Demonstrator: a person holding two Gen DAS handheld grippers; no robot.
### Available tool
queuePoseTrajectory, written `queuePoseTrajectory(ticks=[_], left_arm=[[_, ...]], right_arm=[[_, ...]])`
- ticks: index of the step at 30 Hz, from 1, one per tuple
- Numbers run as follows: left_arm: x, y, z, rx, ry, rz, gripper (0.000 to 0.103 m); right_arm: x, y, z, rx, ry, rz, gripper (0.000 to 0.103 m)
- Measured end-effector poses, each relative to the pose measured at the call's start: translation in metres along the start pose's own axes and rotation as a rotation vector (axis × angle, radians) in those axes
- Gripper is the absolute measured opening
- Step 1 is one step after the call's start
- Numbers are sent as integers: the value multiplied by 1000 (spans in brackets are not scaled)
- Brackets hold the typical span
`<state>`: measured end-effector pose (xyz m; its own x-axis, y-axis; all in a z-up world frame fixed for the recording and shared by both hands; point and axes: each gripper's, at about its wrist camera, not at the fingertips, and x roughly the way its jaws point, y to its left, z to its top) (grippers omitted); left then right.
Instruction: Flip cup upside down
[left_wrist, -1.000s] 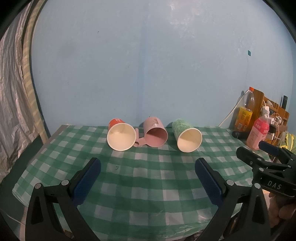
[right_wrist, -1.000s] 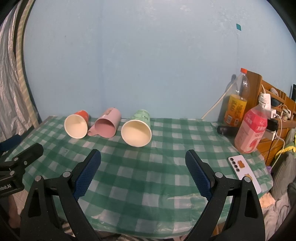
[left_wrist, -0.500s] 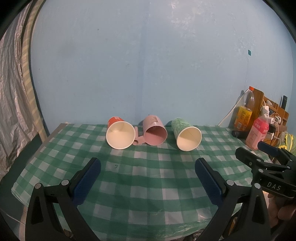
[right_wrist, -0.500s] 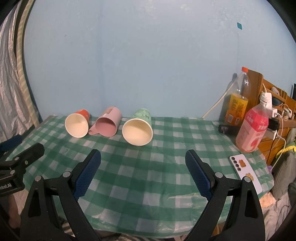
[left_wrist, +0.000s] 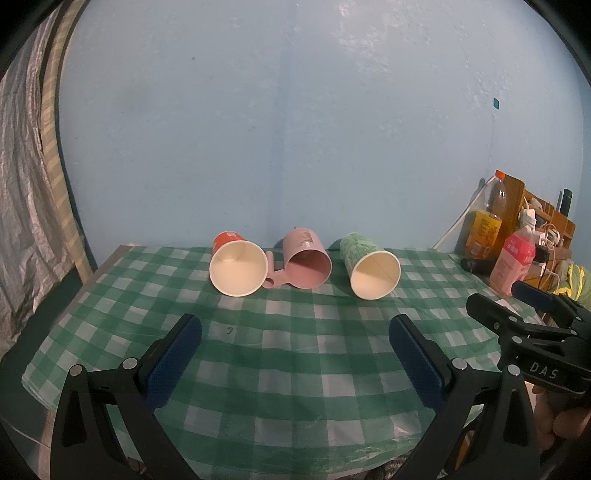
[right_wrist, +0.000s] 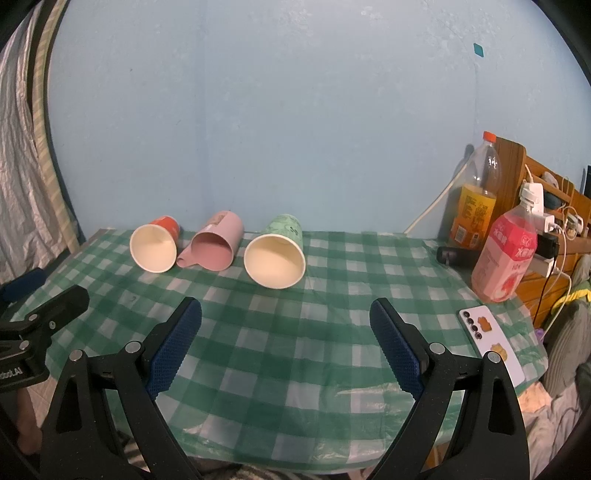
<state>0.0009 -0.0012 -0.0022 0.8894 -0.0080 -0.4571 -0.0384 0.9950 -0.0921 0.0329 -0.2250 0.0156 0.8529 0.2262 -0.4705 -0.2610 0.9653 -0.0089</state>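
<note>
Three cups lie on their sides at the back of the green checked table (left_wrist: 295, 362), mouths toward me: a red paper cup (left_wrist: 236, 264) at left, a pink mug (left_wrist: 304, 260) with its handle to the left in the middle, a green paper cup (left_wrist: 371, 266) at right. They also show in the right wrist view: red cup (right_wrist: 155, 245), pink mug (right_wrist: 214, 245), green cup (right_wrist: 277, 253). My left gripper (left_wrist: 295, 328) is open and empty, well short of the cups. My right gripper (right_wrist: 286, 314) is open and empty, in front of the green cup.
At the table's right stand a pink drink bottle (right_wrist: 504, 254), an orange drink bottle (right_wrist: 476, 195) and a black cylinder (right_wrist: 456, 254). A white phone (right_wrist: 491, 343) lies near the right edge. A wooden shelf (right_wrist: 543, 206) with cables is beyond. A silver curtain (left_wrist: 22, 184) hangs at left.
Both grippers have drawn back and risen slightly, so the cups sit a little farther off. The cups have not moved and both grippers stay open.
</note>
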Motion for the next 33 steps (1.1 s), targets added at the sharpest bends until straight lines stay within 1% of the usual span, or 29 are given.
queuePoseTrajectory(ticks=[23, 33], left_arm=[[1, 1, 1, -2, 6, 0, 102], [1, -5, -6, -1, 19, 2, 102]], right_arm=[[2, 3, -1, 2, 3, -3, 92], [7, 4, -7, 5, 17, 5, 92]])
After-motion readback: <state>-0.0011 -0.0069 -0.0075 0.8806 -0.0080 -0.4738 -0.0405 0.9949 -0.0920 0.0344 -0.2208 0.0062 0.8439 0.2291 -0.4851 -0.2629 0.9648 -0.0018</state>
